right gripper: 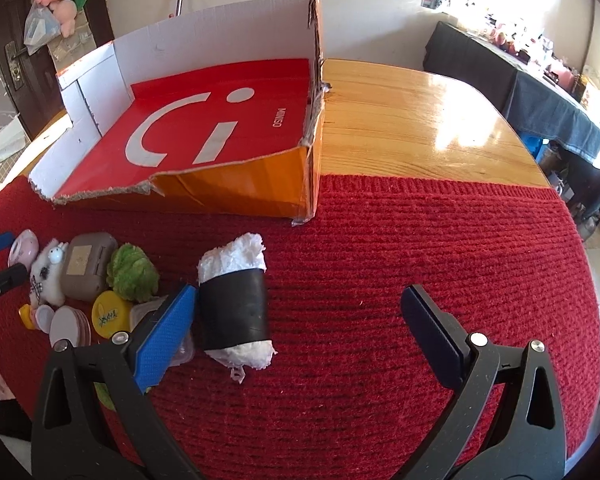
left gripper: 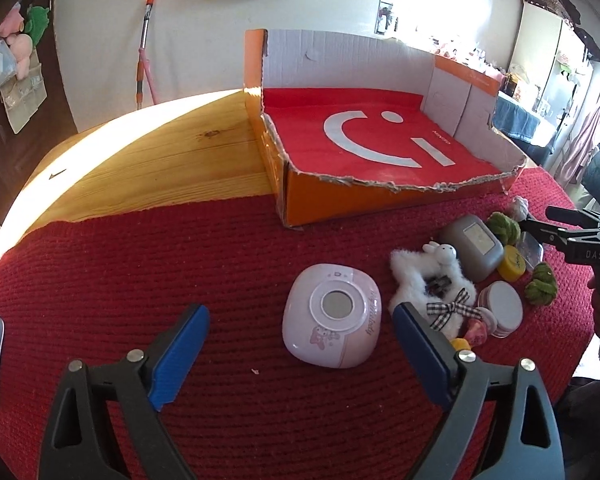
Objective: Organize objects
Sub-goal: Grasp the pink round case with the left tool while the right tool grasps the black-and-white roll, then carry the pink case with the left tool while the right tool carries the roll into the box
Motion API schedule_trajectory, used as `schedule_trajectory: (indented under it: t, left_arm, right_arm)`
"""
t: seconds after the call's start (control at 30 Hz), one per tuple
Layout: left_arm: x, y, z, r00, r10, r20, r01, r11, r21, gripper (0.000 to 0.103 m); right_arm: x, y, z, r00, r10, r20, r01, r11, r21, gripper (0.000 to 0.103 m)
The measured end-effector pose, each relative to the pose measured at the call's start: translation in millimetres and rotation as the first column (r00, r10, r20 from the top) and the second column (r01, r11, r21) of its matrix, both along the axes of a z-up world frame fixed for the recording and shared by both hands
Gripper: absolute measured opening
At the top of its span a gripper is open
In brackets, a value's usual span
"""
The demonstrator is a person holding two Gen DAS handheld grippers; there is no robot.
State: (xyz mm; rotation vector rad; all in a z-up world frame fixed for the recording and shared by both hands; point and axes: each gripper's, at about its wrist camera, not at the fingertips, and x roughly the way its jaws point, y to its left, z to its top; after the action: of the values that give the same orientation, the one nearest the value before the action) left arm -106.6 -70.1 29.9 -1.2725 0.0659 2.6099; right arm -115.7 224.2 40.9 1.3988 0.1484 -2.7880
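Found left gripper (left gripper: 302, 312) nearest the lens, jaws wide and gripping nothing, angled down at the mat (left gripper: 140, 264). Noted pink case (left gripper: 330, 316) flat on the mat, ahead of the pads and nearer the right one, with the plush (left gripper: 424, 272) just beside its right edge. Judged the step to be a pick of that case for the box (left gripper: 340, 200), which stood open just behind with only its red liner inside. Needed a shift right to centre the case, then a descent until the pads straddled its rounded sides low down, not its domed top. Otherwise risked catching plush fur or ribbon under the right pad.

Further right, saw right gripper (right gripper: 300, 292), jaws likewise wide, holding nothing. Saw roll (right gripper: 234, 304) lying on the mat just inside its left pad, well off centre. Judged a shift left sensible before any closing, aiming at the black band rather than the soft white ends. Needed to keep both grippers clear of the crowded pile (right gripper: 86, 266) between them.
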Motion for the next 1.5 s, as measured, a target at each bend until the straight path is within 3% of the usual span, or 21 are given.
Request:
schedule_trajectory:
  t: [0.13, 0.23, 0.37, 0.47, 0.9, 1.3, 1.5]
  left_arm:
    - [-4.6, 2.5, -3.8, 1.0, -0.01, 0.005, 0.01, 1.0, -0.01, 0.085]
    - [-4.9, 5.8, -3.7, 1.0, -0.021, -0.008, 0.02, 1.0, -0.023, 0.077]
    - [-4.5, 9.0, -2.2, 0.999, -0.045, -0.012, 0.045, 0.999, -0.005, 0.058]
    - [-2.7, 12.8, -1.0, 0.998, -0.06, -0.022, 0.06, 0.998, -0.011, 0.049]
    - [6.9, 15.2, 15.5, 0.997, -0.043, -0.067, 0.044, 0.999, 0.002, 0.049]
    - [10.7, 18.3, 72.6, 0.977, -0.052, -0.206, 0.054, 0.999, 0.004, 0.049]
    - [-16.2, 25.8, 84.2, 0.982, -0.07, -0.175, 0.075, 0.997, 0.024, 0.049]
  right_arm:
    - [1.4, -3.3, -3.4, 1.0, 0.028, 0.003, -0.028, 1.0, 0.008, 0.09]
    - [2.6, -4.5, -2.3, 0.999, 0.05, -0.001, -0.05, 0.999, -0.008, 0.077]
    - [3.7, -7.8, -1.3, 0.997, 0.076, -0.007, -0.076, 0.997, -0.016, 0.057]
    - [5.6, -14.2, -0.4, 0.994, 0.106, -0.018, -0.106, 0.994, -0.007, 0.033]
    - [18.9, -20.9, 11.4, 0.991, 0.106, -0.083, -0.107, 0.994, -0.005, 0.033]
    - [22.0, -23.3, 51.4, 0.976, 0.127, -0.177, -0.134, 0.991, -0.029, 0.033]
    - [8.1, -25.4, 73.7, 0.966, 0.15, -0.211, -0.159, 0.987, -0.024, 0.033]
